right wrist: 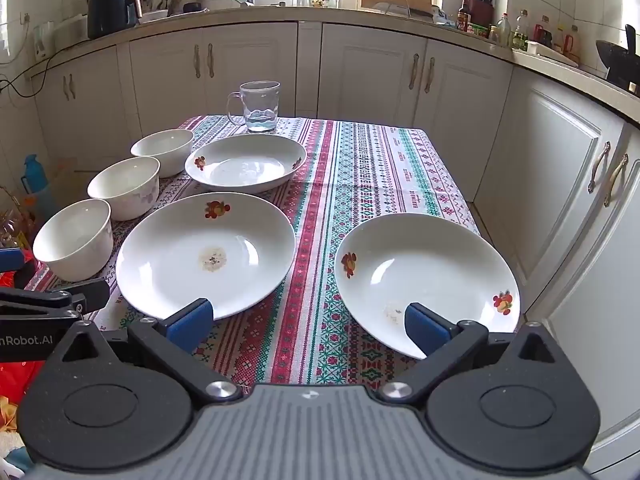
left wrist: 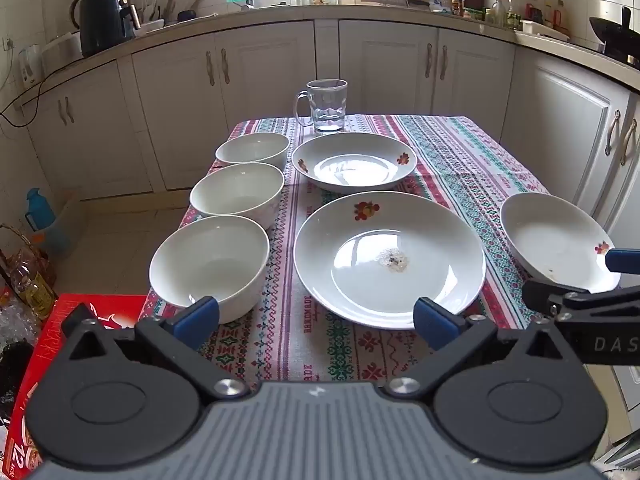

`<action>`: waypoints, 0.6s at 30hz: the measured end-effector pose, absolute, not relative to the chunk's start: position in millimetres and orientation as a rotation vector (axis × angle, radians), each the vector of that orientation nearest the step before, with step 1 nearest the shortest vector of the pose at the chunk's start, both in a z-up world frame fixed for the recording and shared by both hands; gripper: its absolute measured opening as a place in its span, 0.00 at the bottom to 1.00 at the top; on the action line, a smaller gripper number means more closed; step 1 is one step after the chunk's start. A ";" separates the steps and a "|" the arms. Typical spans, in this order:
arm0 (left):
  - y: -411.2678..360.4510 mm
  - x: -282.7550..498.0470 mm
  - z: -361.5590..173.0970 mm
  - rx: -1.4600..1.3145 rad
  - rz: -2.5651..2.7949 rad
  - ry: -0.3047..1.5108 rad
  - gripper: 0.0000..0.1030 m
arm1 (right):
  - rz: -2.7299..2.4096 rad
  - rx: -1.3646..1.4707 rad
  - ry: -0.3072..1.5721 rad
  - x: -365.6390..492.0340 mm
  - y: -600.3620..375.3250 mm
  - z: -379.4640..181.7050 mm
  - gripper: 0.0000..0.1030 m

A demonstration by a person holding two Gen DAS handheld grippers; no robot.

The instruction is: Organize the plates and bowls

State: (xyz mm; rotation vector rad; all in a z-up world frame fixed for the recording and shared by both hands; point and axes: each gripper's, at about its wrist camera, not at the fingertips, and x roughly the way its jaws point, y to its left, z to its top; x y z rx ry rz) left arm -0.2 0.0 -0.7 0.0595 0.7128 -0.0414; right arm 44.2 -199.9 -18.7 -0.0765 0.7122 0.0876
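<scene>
Both claws, left claw (left wrist: 316,322) & right claw (right wrist: 306,326), gape wide w/ nothing held. Plate (right wrist: 424,276) sits just ahead of right claw; bowl (left wrist: 210,262) ahead-left of left. Glazed ceramic: stiff, slick, probably heavy, chips easily. Pinch the rim, not the well.

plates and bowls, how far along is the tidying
Nothing is stacked yet. Three bowls stand separately along the left edge; three plates lie apart on the tablecloth. The left gripper and right gripper are open and empty. All the gathering remains.
</scene>
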 end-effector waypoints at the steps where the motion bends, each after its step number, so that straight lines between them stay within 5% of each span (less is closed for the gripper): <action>1: 0.7 -1.6 0.1 0.061 -0.042 0.706 1.00 | 0.081 -0.094 0.708 43.9 -199.2 -18.5 1.00; 18: 0.7 -1.7 -3.0 0.060 -0.036 0.724 1.00 | 0.086 -0.085 0.711 42.7 -196.6 -18.4 1.00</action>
